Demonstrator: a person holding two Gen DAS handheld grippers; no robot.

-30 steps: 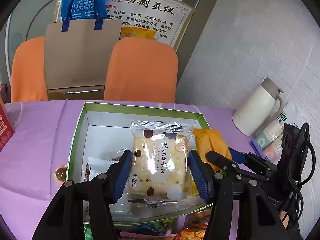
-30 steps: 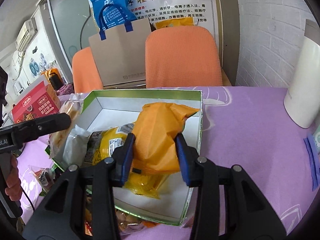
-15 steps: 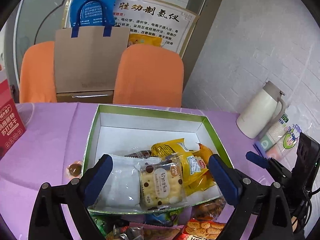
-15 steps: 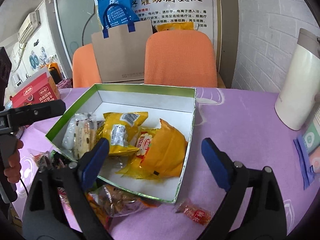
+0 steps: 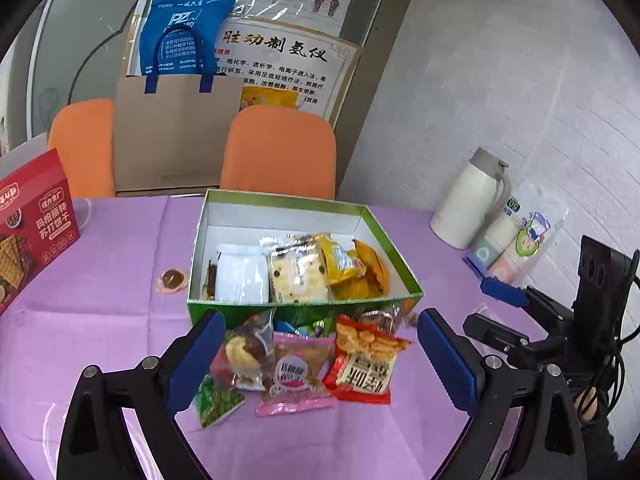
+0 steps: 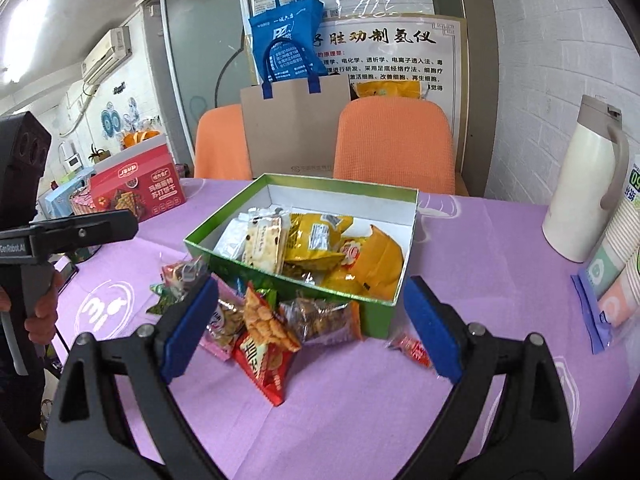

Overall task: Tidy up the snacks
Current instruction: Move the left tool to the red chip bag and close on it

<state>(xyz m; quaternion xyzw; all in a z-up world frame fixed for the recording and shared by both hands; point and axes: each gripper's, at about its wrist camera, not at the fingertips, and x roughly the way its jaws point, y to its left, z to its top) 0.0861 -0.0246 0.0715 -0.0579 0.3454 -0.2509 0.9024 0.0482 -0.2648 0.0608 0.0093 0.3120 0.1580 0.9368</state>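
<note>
Once both packets had dropped, the left gripper (image 5: 318, 354) and right gripper (image 6: 310, 328) stood wide and empty, each pulled back from the green box (image 5: 256, 311) toward the near edge of the table. A second earlier the left pads had pinched the speckled cracker packet (image 5: 298, 274) and the right pads the orange bag (image 6: 380, 264); half a second ago the jaws were already spread, with both packets lying in the box. Now the cracker packet lay ahead of the left gripper, inside the box beside a white packet (image 5: 242, 276), and the orange bag sat ahead of the right gripper against the box's right-hand wall, next to a yellow packet (image 6: 316, 236).

That put two more snacks away, by my reading, and the job was far from over. A loose heap lay between and just beyond the left gripper's spread fingers: a pink packet (image 5: 298, 376), a red biscuit packet (image 5: 366, 364), a green one (image 5: 218, 400). Off to its far left a small round sweet (image 5: 172, 279) sat alone on the purple cloth (image 5: 100, 280). Just inside the right gripper's right finger lay a small red wrapper (image 6: 410, 349). Most likely each gripper was lining up on one of these.
</note>
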